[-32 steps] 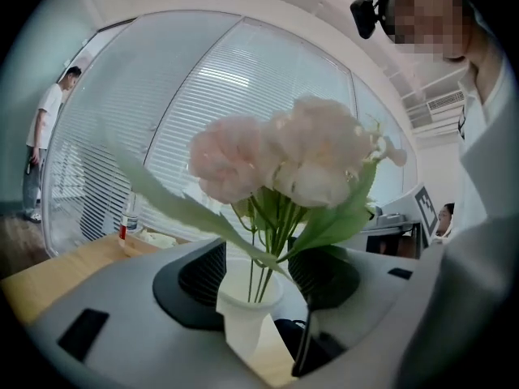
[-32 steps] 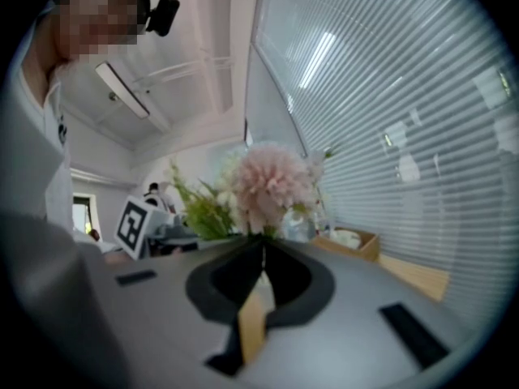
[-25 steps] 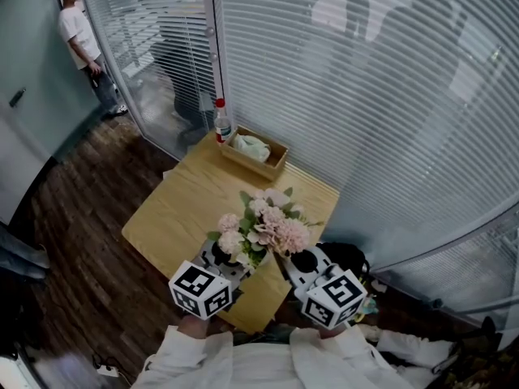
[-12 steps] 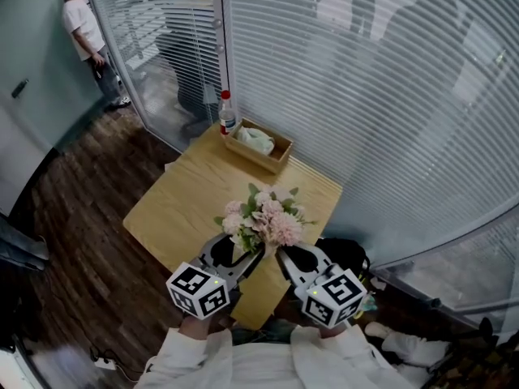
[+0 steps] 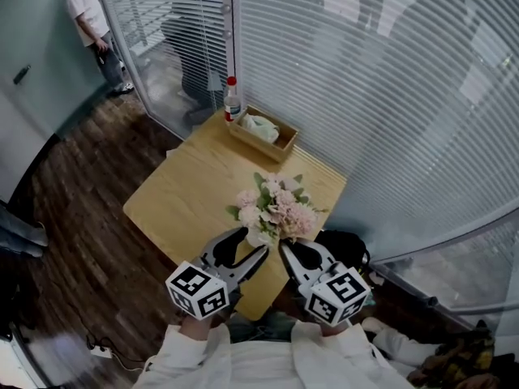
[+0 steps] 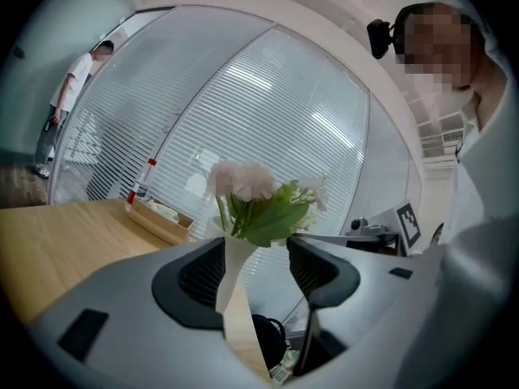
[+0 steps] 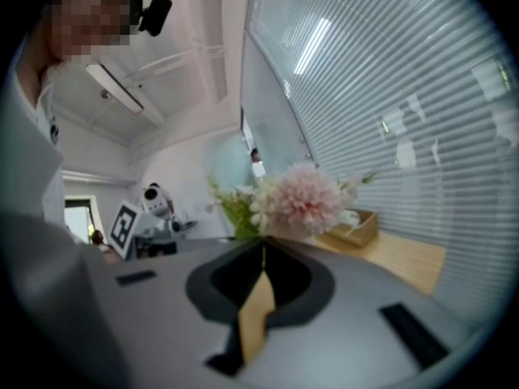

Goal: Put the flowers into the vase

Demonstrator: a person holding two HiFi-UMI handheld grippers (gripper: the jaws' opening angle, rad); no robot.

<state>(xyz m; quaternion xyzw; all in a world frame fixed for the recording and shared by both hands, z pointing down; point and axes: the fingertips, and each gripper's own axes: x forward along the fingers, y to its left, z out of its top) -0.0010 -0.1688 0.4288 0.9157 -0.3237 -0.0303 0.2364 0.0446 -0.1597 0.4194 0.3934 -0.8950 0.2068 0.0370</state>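
Observation:
A bunch of pink and white flowers (image 5: 276, 207) with green leaves stands upright in a slim white vase (image 5: 261, 235) near the front right of the wooden table (image 5: 186, 201). My left gripper (image 5: 247, 241) is open, just short of the vase. In the left gripper view the vase (image 6: 233, 270) and the flowers (image 6: 259, 197) show through the gap of that gripper (image 6: 255, 245). My right gripper (image 5: 285, 248) is shut and holds nothing, beside the vase on its right. The right gripper view shows its tips (image 7: 263, 245) met below the blooms (image 7: 304, 201).
A wooden tray (image 5: 262, 134) with pale cloth and a red-capped bottle (image 5: 232, 100) stand at the table's far edge, against the blinds. A black bag (image 5: 340, 245) lies on the floor to the right. A person (image 5: 93, 23) stands far left.
Both grippers have drawn back from the vase toward me. The left jaws, earlier under the blooms by the vase, now stand short of it. The bouquet stays upright.

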